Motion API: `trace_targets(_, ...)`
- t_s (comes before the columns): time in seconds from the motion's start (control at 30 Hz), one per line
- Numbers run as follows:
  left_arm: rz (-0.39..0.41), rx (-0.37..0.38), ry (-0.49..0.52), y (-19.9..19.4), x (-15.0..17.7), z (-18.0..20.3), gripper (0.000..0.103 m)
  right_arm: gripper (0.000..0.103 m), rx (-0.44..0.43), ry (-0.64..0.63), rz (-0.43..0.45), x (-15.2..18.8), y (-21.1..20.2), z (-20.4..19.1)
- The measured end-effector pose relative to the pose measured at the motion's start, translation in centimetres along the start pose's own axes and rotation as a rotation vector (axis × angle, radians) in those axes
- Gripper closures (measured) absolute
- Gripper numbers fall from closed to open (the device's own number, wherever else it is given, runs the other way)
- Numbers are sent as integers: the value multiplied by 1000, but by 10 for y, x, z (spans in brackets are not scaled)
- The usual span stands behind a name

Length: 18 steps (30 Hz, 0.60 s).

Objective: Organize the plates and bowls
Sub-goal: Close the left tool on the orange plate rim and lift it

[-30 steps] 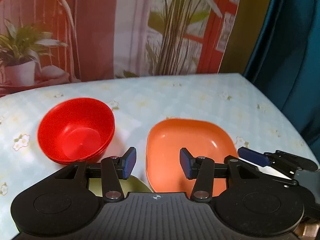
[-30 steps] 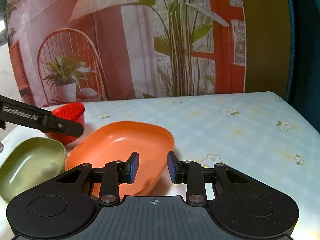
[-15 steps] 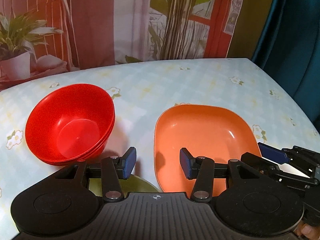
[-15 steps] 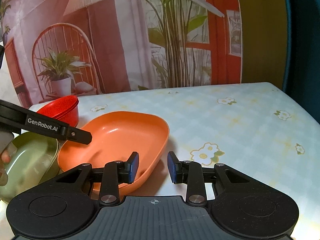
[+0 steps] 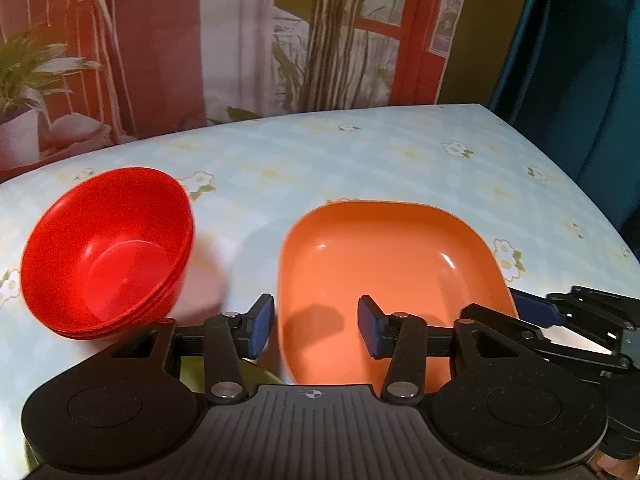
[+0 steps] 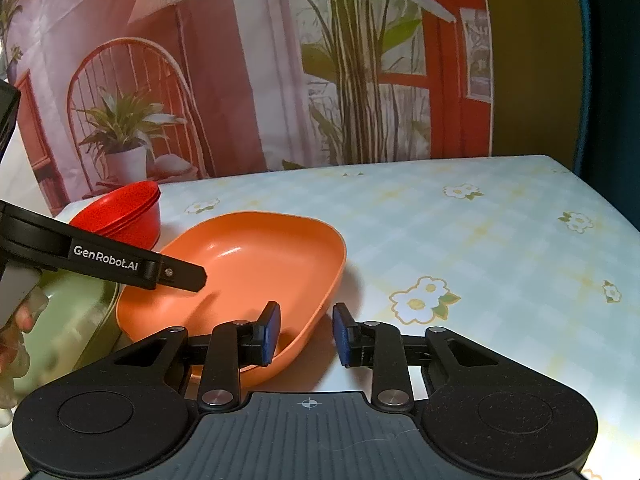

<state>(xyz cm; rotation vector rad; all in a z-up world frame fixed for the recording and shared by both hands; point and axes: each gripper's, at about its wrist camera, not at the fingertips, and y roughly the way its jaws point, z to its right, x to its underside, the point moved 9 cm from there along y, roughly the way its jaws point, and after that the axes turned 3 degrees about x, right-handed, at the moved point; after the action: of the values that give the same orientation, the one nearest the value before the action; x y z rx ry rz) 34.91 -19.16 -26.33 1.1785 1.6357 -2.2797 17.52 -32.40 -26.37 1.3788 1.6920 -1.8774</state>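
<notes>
Red bowls [image 5: 108,252]: nested at left, done.
Green plate [image 6: 68,320]: loose beside orange plate [image 5: 392,280].
Left gripper [image 5: 316,326]: jaws apart, closing around orange plate's left rim.
Right gripper [image 6: 306,334]: jaws apart, straddling its right rim.
Left: stacking plates.

Left gripper [image 5: 316,326], its jaws just closing and pressing on nothing, straddles the near left rim of an orange plate [image 5: 392,264] on a floral tablecloth [image 5: 360,160]. Stacked red bowls [image 5: 106,252] sit left; the right gripper [image 5: 536,312] reaches in at right.
</notes>
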Motion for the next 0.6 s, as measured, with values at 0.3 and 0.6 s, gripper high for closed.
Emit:
trace_targets(0.3,3,-5,-1,-3,2,-2,73,80,-3,16,1,1,0,1)
trace_targets(0.6,19,-15,-1,-5,0,-5,83,83,5,43,8,1,-1,5)
